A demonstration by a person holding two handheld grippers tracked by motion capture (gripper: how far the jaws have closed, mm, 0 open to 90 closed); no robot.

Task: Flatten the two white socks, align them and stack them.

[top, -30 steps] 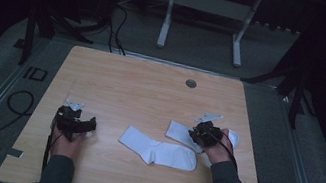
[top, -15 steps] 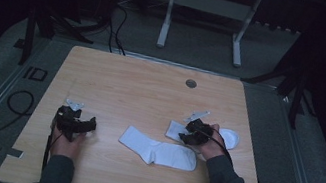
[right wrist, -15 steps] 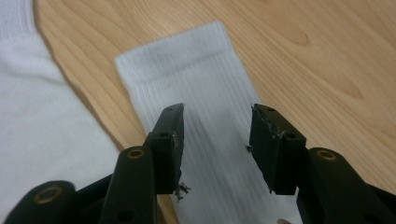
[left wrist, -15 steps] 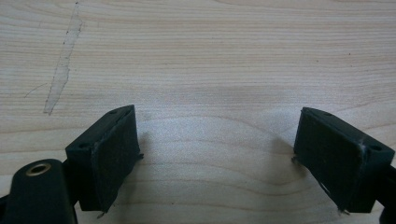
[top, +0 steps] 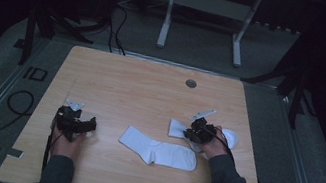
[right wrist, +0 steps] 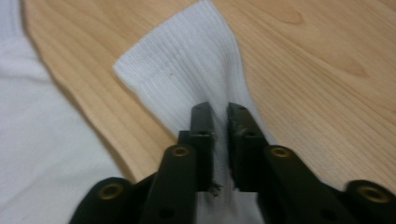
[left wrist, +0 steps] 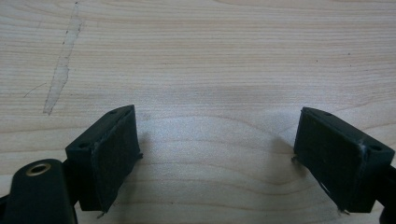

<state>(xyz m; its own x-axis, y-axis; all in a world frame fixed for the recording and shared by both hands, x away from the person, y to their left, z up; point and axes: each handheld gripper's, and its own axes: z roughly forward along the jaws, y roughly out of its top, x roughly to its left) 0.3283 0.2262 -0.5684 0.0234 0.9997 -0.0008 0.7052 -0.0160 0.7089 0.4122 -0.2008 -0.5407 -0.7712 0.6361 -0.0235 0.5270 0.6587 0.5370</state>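
Note:
Two white socks lie on the wooden table. One sock lies flat at the front middle. The second, ribbed sock lies just right of it, with its toe end sticking out past the hand. My right gripper sits on this sock. In the right gripper view its jaws have just been closing and now pinch a fold of the ribbed cuff. The flat sock shows at that view's left. My left gripper rests at the front left, its jaws wide open over bare wood.
A small round grey fitting is set in the table near its far edge. Beyond the table stands a grey metal frame on the dark floor. Cables trail off to the left.
The right gripper has shifted a little to the left along the ribbed sock, uncovering its toe end, and its jaws have narrowed onto the cuff. The left gripper has stayed put.

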